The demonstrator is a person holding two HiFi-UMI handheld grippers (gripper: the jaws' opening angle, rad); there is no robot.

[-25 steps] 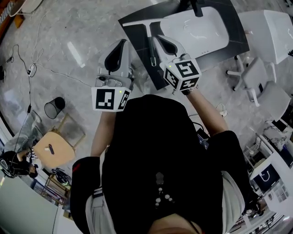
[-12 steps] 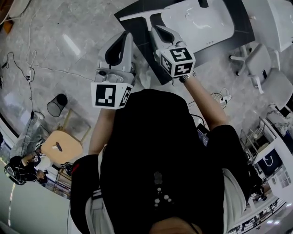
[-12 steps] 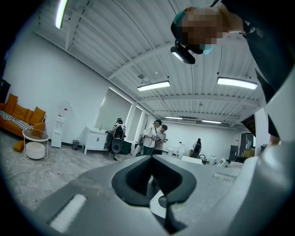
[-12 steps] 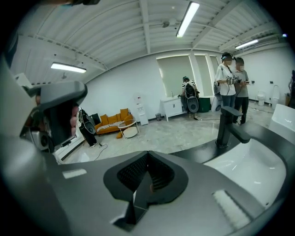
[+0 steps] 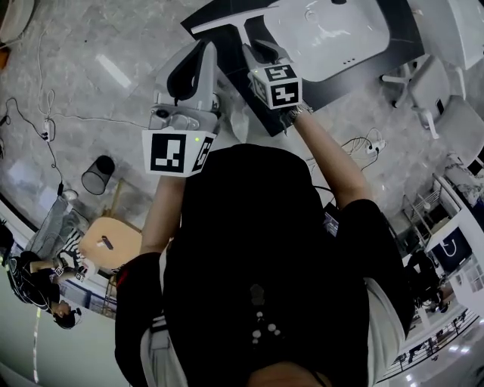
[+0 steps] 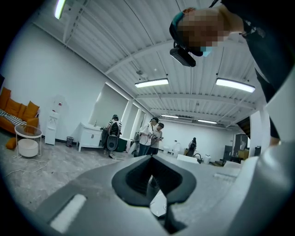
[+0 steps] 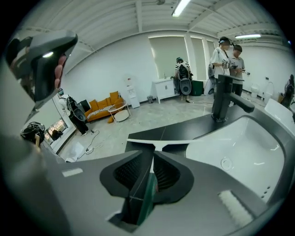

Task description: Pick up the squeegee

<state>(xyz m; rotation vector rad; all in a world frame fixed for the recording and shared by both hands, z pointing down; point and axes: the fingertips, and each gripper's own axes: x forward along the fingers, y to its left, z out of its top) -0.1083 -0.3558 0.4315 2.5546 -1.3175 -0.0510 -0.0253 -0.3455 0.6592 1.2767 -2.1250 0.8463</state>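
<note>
**Head view.** The squeegee (image 5: 239,23) lies flat on the black countertop (image 5: 403,30), just beside the white sink (image 5: 333,34). Its blade is at the far side and its handle points toward the person. The right gripper (image 5: 255,51) sits over the handle and hides most of it. The left gripper (image 5: 203,49) hangs beside it, off the counter's edge. A waste bin (image 5: 97,175) and a wooden stool (image 5: 110,240) stand well apart on the floor.

**Left gripper view.** The left gripper's (image 6: 150,157) jaws are together at the tips, with nothing between them. People (image 6: 150,136) stand far off, near a white cabinet (image 6: 90,136).

**Right gripper view.** The right gripper's (image 7: 152,159) jaws are opening and the gap is narrow. The squeegee's (image 7: 158,143) handle runs into that gap; the pads do not visibly press on it. The blade lies crosswise just ahead. A black faucet (image 7: 226,99) stands behind the sink (image 7: 244,143), apart from the squeegee.
</note>
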